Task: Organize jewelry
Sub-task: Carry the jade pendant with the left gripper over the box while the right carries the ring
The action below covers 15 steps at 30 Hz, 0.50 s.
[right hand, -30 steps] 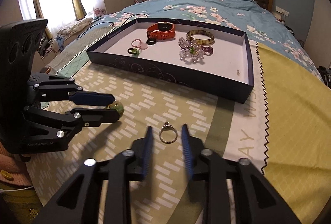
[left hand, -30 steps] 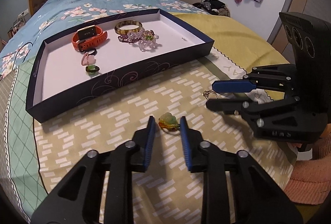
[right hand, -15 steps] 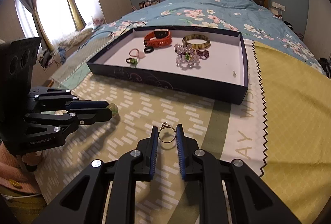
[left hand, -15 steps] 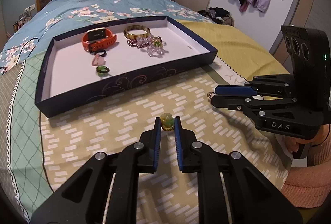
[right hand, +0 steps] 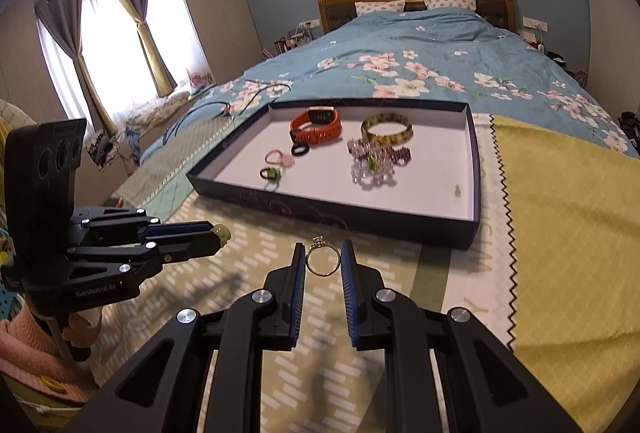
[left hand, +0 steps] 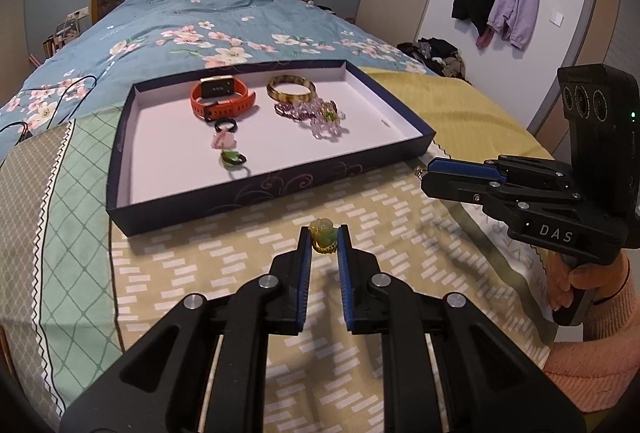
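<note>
Both rings are lifted: left tool (left hand: 324,243) pinches the green-stone ring (left hand: 322,239), right tool (right hand: 323,260) the silver ring (right hand: 322,260); next, carry them over the tray (right hand: 332,211) rim.

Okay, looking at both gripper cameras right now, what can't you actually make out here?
- Tiny speck near the right end of the tray, at: too small in both views to identify.
- Band of the green ring: left wrist view, covered by the left gripper pads.
- Silver ring in the right gripper: its stone is too small to identify.
- Watch screen: too blurred to read in both views.
</note>
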Motion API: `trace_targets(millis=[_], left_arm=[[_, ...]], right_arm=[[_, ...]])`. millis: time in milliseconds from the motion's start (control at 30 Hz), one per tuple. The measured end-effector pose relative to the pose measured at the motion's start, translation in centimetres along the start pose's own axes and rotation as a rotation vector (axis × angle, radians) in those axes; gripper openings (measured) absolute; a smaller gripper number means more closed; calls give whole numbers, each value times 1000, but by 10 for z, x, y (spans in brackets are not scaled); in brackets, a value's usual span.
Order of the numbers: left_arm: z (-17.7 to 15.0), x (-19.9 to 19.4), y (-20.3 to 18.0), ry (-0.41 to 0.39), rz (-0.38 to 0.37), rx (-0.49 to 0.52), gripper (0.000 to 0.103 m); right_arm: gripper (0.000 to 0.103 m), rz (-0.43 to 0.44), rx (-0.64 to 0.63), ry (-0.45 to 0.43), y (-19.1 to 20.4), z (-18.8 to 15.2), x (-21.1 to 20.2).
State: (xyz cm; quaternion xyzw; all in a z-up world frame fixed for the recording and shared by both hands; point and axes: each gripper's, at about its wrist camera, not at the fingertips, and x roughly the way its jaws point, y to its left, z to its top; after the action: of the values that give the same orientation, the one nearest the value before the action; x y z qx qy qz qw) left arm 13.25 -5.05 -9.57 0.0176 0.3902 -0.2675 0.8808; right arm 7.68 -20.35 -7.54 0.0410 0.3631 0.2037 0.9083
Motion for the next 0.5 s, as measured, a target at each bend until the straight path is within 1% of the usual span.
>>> trace_targets(millis=[200,500], left_arm=[[7,-9,3,-38,22,-12,13],[16,-19,3,-75,43,-18,13]], right_arm=[[16,17,9,-37,-1,11,0],[16,23,9,-81,0,24,-1]])
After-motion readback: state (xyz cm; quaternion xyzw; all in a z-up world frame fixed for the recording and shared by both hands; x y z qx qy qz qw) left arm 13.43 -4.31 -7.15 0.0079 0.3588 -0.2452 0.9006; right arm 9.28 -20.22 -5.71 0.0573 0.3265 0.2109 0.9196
